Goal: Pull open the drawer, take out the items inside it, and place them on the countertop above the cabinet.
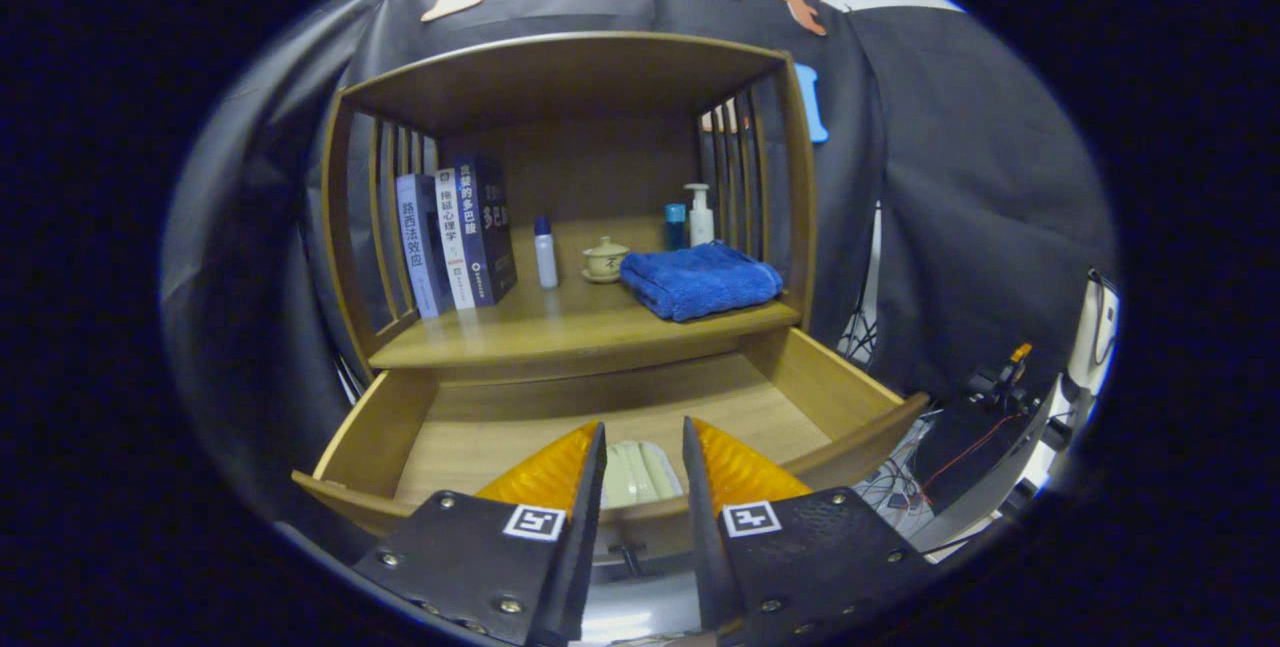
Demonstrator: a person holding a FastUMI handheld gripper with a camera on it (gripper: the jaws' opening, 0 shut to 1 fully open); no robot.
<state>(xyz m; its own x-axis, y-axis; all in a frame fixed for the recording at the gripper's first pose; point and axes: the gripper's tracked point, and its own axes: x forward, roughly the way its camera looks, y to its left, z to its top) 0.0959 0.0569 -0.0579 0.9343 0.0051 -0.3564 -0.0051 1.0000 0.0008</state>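
Note:
The wooden cabinet's drawer (830, 392) stands pulled open below the countertop (560, 332). A pale folded cloth (638, 474) sits between my fingers, just inside the drawer's front wall, and fills the gap from one finger to the other. My gripper (643, 432) is closed on it from both sides, over the front of the drawer. The rest of the drawer floor ahead of the fingers is bare wood. The drawer's knob (628, 555) shows below the fingers. A folded blue towel (700, 279) lies on the countertop at the right.
On the countertop stand several books (455, 237) at the left, a small white bottle (545, 253), a lidded cup on a saucer (605, 259), and a pump bottle (700, 214) with a blue bottle (676, 226) at the back right. Cables and gear (990, 397) lie right of the cabinet.

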